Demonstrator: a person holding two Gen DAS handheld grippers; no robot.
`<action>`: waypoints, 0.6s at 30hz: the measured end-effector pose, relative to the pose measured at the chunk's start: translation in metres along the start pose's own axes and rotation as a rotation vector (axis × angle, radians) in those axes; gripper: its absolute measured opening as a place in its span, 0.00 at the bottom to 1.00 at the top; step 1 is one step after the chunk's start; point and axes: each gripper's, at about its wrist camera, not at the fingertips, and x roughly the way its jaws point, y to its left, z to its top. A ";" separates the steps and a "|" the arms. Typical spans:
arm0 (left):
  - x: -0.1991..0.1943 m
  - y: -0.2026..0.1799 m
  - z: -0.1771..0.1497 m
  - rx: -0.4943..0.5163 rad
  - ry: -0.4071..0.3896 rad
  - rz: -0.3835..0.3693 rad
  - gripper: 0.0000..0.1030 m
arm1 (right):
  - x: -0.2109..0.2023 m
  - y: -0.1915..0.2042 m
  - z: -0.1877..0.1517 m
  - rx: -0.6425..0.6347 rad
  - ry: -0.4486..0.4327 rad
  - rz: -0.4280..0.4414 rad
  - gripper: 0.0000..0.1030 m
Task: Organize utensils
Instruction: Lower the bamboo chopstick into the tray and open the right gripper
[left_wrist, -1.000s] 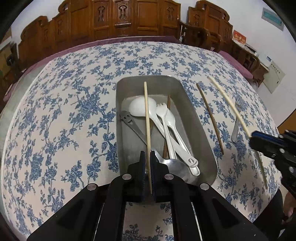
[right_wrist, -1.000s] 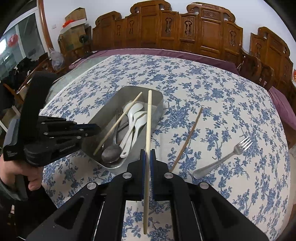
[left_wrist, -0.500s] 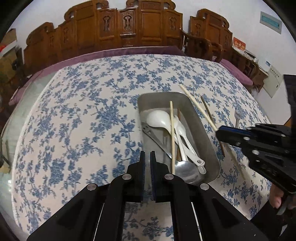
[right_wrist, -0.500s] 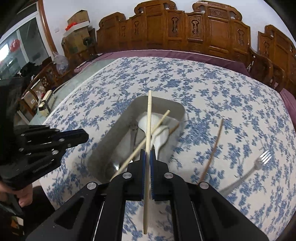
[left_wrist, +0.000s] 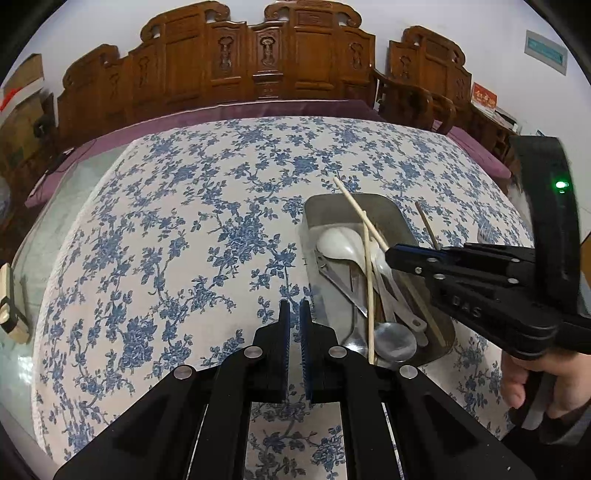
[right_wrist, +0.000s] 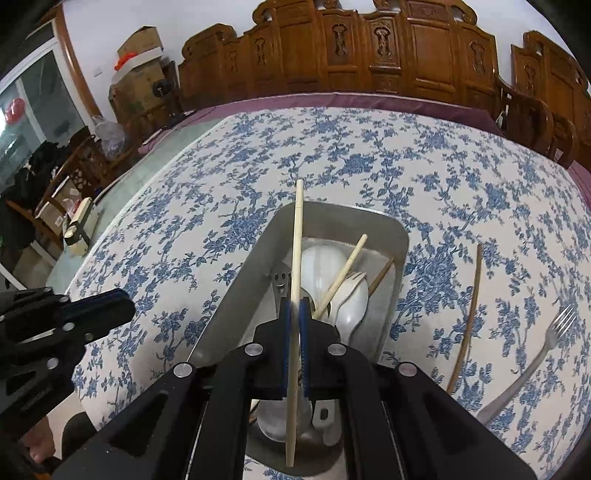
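Two grippers are at work over the desk (right_wrist: 424, 155). Nearest, the right gripper (right_wrist: 294, 314) is clamped tight on a pale chopstick (right_wrist: 297, 236), held partway along its length, so that the stick hangs lengthwise over the metal tray (right_wrist: 240, 291). The left gripper (left_wrist: 292, 317) is closed with nothing between its pads and sits over the cloth just beside the tray. Inside the tray lie a second pale chopstick (right_wrist: 341, 275), white plastic spoons (right_wrist: 349, 306), a metal spoon (left_wrist: 395, 341) and a dark chopstick tip. Beyond the tray, on the cloth, a brown chopstick (right_wrist: 467, 321) and a metal fork (right_wrist: 532, 365) are not yet put away. Chopsticks like these are probably light, stiff and smooth, prone to roll or pivot; a grip near the middle looks steadiest. The fork is likely heavier, best taken by its handle.
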 end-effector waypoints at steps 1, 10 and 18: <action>0.000 0.001 0.000 -0.001 -0.001 0.000 0.04 | 0.002 0.000 0.000 0.004 0.002 -0.002 0.06; -0.001 0.009 -0.002 -0.010 -0.002 0.004 0.04 | 0.024 0.000 -0.006 0.032 0.045 -0.026 0.06; -0.003 0.011 -0.002 -0.017 -0.002 0.005 0.04 | 0.027 0.002 -0.008 0.088 0.048 0.102 0.09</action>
